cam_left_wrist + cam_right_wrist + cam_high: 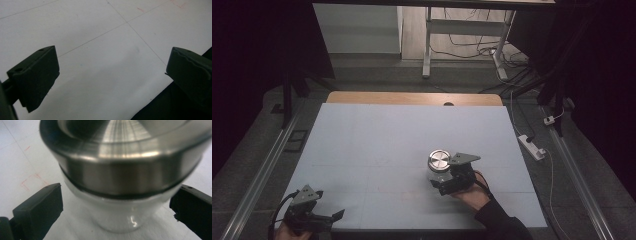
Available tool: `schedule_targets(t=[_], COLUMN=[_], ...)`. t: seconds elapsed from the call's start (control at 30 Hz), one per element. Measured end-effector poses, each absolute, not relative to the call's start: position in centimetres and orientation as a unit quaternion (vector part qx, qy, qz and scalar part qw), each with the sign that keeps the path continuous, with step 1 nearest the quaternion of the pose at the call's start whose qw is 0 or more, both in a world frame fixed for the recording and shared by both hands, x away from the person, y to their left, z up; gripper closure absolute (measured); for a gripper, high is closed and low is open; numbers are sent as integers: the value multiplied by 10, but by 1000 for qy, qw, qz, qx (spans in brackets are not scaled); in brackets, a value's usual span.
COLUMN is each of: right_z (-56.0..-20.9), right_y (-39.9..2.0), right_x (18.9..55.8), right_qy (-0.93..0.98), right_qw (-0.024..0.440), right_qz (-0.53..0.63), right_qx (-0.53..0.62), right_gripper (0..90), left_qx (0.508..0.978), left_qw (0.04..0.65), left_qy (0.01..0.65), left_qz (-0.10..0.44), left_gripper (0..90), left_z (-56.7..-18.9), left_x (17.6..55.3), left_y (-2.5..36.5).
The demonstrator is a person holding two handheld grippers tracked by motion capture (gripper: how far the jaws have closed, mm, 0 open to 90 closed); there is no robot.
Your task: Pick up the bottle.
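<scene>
A jar with a brushed steel lid (pixel 439 161) and a clear glass body stands upright on the white table board (pixel 377 145), right of centre. In the right gripper view the jar (pixel 120 170) looms large and very close. My right gripper (pixel 440 180) sits just in front of it, and its black jaws stand open on either side of the glass body (pixel 115 212); whether they touch it is unclear. My left gripper (pixel 332 217) rests at the table's front left corner, open, with nothing between its jaws (pixel 112 72).
Thin seams and faint red marks (pixel 27 182) cross the board. A wooden strip (pixel 412 98) edges its far side. Beyond stand white desk legs (pixel 428 45) and loose cables on the floor. A power strip (pixel 532 146) lies to the right. The table's front edge (pixel 155 100) runs under the left gripper.
</scene>
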State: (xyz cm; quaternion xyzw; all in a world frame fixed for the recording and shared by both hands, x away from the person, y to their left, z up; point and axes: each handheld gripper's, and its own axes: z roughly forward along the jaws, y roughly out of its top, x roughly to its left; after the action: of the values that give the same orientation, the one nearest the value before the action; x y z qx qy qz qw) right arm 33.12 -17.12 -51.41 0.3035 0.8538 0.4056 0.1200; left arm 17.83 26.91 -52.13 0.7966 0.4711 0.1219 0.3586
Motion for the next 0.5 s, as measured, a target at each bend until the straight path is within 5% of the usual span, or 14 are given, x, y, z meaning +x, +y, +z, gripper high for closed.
schedule_targets(t=[0.27,0.5], right_z=[-518,-520], right_y=[-167,-169], right_x=[335,338], right_qy=[851,848], right_qw=[131,124], right_qz=[408,419], right_qx=[304,299], right_gripper=[9,135], left_qx=[797,799], left_qw=[358,356], left_qy=[470,468], left_qz=[123,123], left_gripper=[0,0], left_z=[-522,-522], left_x=[178,179], left_y=[268,268])
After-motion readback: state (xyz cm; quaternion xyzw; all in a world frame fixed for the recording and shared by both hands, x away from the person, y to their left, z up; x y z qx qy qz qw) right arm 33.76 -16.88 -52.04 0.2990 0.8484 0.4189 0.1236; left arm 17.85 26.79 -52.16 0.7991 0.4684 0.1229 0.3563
